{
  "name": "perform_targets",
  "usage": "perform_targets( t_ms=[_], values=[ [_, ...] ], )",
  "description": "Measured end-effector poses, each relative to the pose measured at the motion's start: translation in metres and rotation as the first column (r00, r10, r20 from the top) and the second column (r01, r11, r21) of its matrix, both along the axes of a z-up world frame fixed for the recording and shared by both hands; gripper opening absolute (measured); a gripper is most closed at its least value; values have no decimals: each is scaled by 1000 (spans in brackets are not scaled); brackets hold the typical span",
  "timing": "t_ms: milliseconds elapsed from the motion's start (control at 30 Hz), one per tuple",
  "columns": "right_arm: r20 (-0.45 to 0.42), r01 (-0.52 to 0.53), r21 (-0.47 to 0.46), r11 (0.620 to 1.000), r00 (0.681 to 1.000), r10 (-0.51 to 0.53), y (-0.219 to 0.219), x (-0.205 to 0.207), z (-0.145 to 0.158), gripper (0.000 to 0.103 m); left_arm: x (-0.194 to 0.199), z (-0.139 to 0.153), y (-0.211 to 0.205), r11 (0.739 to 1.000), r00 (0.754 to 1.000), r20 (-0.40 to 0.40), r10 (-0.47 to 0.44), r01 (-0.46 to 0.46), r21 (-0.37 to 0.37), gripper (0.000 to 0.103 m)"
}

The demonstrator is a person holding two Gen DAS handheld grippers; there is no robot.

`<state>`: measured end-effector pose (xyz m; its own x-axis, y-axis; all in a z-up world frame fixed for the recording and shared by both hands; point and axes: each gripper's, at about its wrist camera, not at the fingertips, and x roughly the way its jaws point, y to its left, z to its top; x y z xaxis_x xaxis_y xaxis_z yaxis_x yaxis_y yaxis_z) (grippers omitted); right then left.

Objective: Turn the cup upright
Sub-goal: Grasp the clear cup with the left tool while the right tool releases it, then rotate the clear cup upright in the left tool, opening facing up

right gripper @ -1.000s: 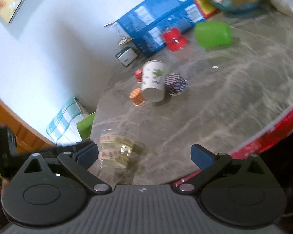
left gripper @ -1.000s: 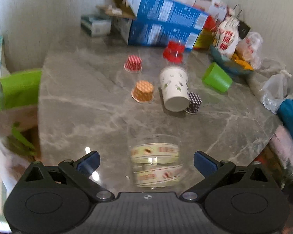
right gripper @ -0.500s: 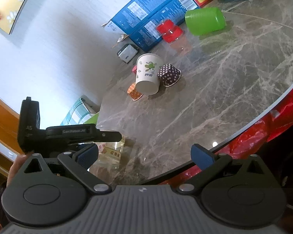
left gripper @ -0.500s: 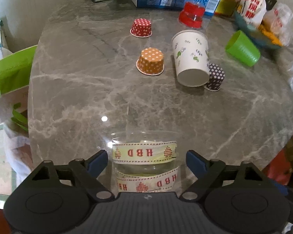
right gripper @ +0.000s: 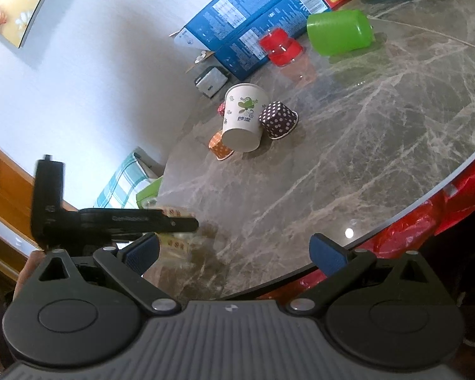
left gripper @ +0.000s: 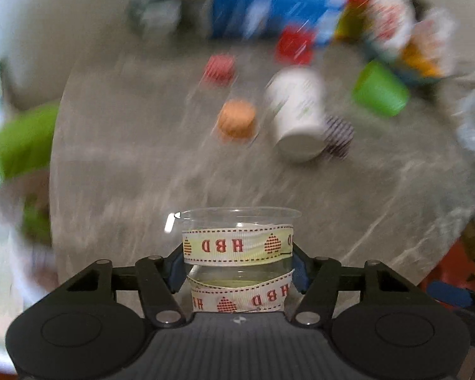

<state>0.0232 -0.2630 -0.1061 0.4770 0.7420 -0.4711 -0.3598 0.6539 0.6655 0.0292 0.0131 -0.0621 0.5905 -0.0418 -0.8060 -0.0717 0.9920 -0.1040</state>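
Between left gripper [left gripper: 237, 269] fingers: clear cup [left gripper: 237, 253].

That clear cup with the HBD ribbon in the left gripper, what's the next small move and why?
Probably roll the wrist to turn the clear cup over. The left gripper is shut on its ribboned wall, and the HBD lettering reads reversed with the wide rim toward the marble table, so it does not look upright yet. The right gripper is open and apart.

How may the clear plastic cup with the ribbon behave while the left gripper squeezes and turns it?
The clear cup looks thin-walled, so it probably flexes under the left gripper, which pinches it. It appears empty, so likely very light. Its smooth plastic may slip, though the ribbon could add grip.
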Motion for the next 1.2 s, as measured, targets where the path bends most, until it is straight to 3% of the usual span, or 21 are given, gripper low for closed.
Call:
perform_targets(
  t_ms=[67, 133, 233, 300, 367, 533, 700, 800, 1000, 1200],
  values=[
    [34, 2, -14, 1000, 999, -1, 1, -2, 1, 102, -15, 10, -5, 996, 985, 146, -87, 88, 1, 66],
    [65, 11, -39, 999, 998, -8, 4, -3, 2, 102, -23, 11, -6, 995, 973, 208, -97, 97, 6, 66],
    [87, 8, -60, 998, 996, -3, 9, -2, 2, 102, -22, 2, 0, 995, 965, 259, -52, 72, -68, 65],
    [88, 2, -56, 998, 996, 3, 10, -1, 2, 102, -20, -2, 2, 994, 946, 325, 1, 35, -104, 65],
    [92, 7, -53, 999, 996, -2, 8, -1, 1, 102, -20, -6, -10, 999, 904, 427, 26, -4, -53, 64],
    [107, 53, -33, 998, 993, -49, -2, -7, -5, 102, -24, -23, -39, 997, 815, 577, 46, -77, 29, 64],
    [132, 82, -29, 996, 988, -78, -16, -20, -12, 102, -34, -46, -66, 986, 783, 621, 33, -128, 110, 64],
    [142, 101, -18, 995, 985, -98, -25, -27, -17, 102, -43, -55, -69, 985, 770, 638, 35, -134, 108, 64],
    [149, 118, -16, 993, 982, -114, -33, -38, -31, 102, -76, -69, -72, 984, 678, 735, -3, -131, 124, 64],
    [160, 130, -9, 992, 979, -126, -33, -48, -38, 102, -94, -87, -67, 981, 606, 795, 32, -171, 91, 64]
  ],
)
